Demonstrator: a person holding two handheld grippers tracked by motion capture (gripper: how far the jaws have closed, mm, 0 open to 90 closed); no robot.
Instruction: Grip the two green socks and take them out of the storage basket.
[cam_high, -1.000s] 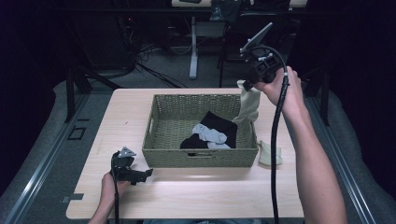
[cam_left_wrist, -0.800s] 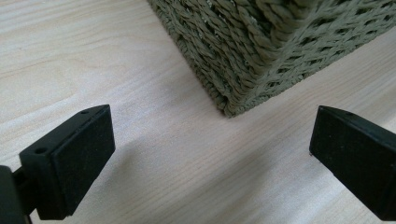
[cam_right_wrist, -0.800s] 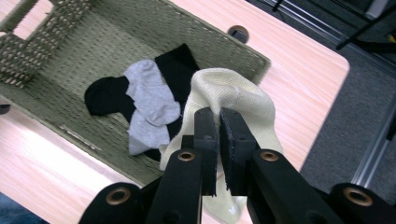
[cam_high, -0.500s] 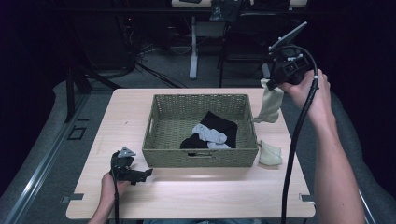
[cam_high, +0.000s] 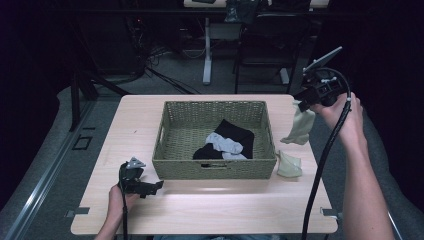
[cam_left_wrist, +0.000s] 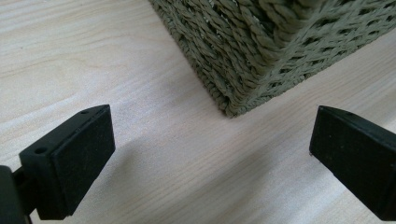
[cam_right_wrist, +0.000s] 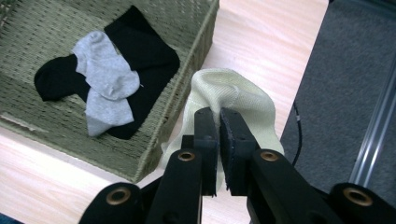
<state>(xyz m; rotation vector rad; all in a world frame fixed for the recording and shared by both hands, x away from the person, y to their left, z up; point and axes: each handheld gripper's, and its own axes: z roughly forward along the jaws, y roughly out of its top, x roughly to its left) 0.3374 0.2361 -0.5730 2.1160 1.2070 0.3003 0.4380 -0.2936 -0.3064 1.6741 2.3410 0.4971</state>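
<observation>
— Overhead, item one? 
— Right claw (cam_high: 302, 104), raised past the desk's (cam_high: 210, 210) right edge, pinching a pale sock (cam_high: 299, 127) hanging lengthwise; basket (cam_high: 216, 167) lies to its left. Second pale sock (cam_high: 289, 164) on desk beside basket.

— Left claw's view? 
— Left claw (cam_left_wrist: 210, 158), jaws wide, empty, by basket corner.

— Right claw's view? 
— Jaws clamped on sock cuff; grey sock (cam_right_wrist: 105, 79) over black socks (cam_right_wrist: 140, 51) inside the basket.

Basket (cam_high: 215, 167) sat mid-frame on bench (cam_high: 250, 210), three socks (cam_high: 225, 142) inside at its right. Another sock (cam_high: 289, 165) lay just right of basket. Left gripper (cam_high: 150, 187) lower left; right gripper (cam_high: 302, 102) upper right, hanging sock (cam_high: 300, 127) beneath it.
</observation>
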